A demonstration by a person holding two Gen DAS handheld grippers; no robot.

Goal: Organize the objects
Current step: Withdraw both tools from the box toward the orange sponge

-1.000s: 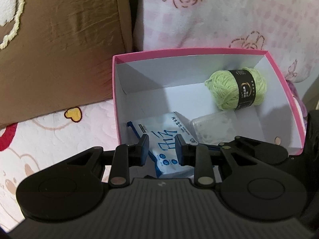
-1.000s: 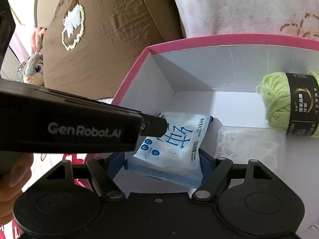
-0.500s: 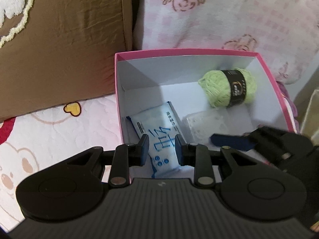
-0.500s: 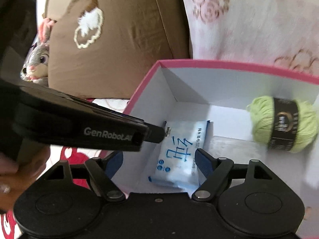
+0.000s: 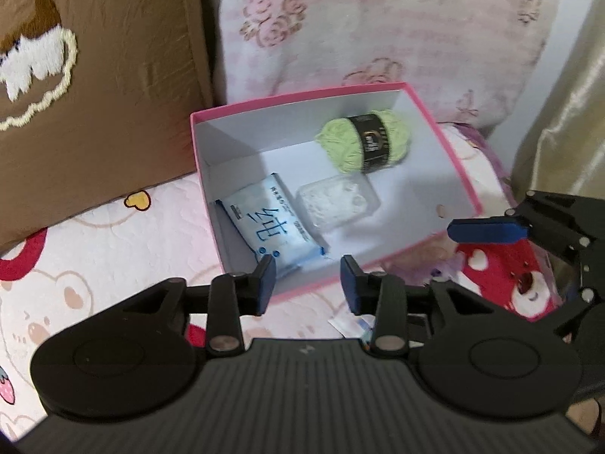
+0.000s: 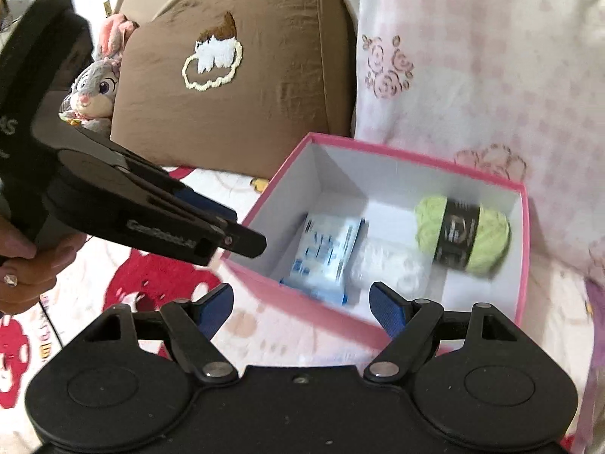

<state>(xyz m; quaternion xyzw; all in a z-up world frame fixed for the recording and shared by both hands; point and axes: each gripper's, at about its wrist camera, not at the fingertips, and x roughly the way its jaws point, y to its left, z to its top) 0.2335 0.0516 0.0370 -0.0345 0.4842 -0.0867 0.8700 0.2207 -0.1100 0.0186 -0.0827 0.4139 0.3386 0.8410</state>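
A pink box (image 5: 450,151) with a white inside sits on the bed; it also shows in the right wrist view (image 6: 523,257). In it lie a blue-and-white tissue pack (image 5: 268,223) (image 6: 327,253), a clear plastic case (image 5: 336,200) (image 6: 389,265) and a green yarn ball (image 5: 365,143) (image 6: 461,232). My left gripper (image 5: 308,283) is open and empty, just in front of the box's near wall. My right gripper (image 6: 302,306) is open and empty, also short of the box; it shows in the left wrist view (image 5: 487,229) at the right.
A brown cushion (image 5: 94,94) (image 6: 234,75) leans left of the box and a pink floral pillow (image 5: 378,26) (image 6: 491,56) behind it. A plush rabbit (image 6: 94,87) sits far left. The bed cover (image 5: 94,234) has pink and red cartoon prints. A small packet (image 5: 349,321) lies under my left gripper.
Both grippers have pulled back and up out of the box. The right gripper let go of the tissue pack, which now lies in the box. The left gripper's fingers have opened wider.
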